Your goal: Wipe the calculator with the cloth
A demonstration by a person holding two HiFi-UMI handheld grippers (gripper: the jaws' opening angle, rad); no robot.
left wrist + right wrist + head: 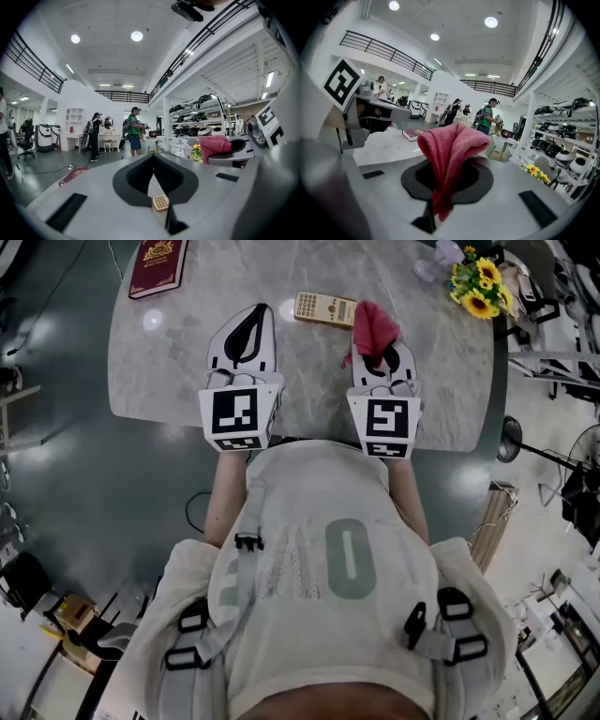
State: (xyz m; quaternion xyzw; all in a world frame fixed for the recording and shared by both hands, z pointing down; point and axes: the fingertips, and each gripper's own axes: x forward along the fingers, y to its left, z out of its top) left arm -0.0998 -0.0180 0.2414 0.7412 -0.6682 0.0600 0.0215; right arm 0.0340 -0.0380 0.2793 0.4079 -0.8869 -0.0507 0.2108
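The right hand-held gripper (380, 354) has its jaws clamped on a bunched fold of the cloth (450, 145). The left hand-held gripper (260, 313) has its jaws pressed together with nothing of the task between them. The calculator (325, 308) lies flat on the far part of the bench (169, 362), between the two gripper tips and just left of the cloth. Neither gripper holds it, and I cannot tell whether the cloth touches its right end.

The main risk, as I judge it, is that the calculator skates away. It lies loose on a slick top, so a sideways wipe may shove it along the bench or towards the far edge unless the left hand-held gripper pins it. The cloth is held by one fold only, so dragging could tug it free. If the cloth does not cover the jaw tips, they could also scrape the keys.

The cloth is red and soft, with a terry-like nap. It stands up in a rounded hump, and a loose tail droops over the jaws. The calculator is a thin beige rectangle with rows of small keys, and it looks like hard plastic. The bench is a grey-white marbled slab with rounded corners, glossy enough to mirror the lamps.
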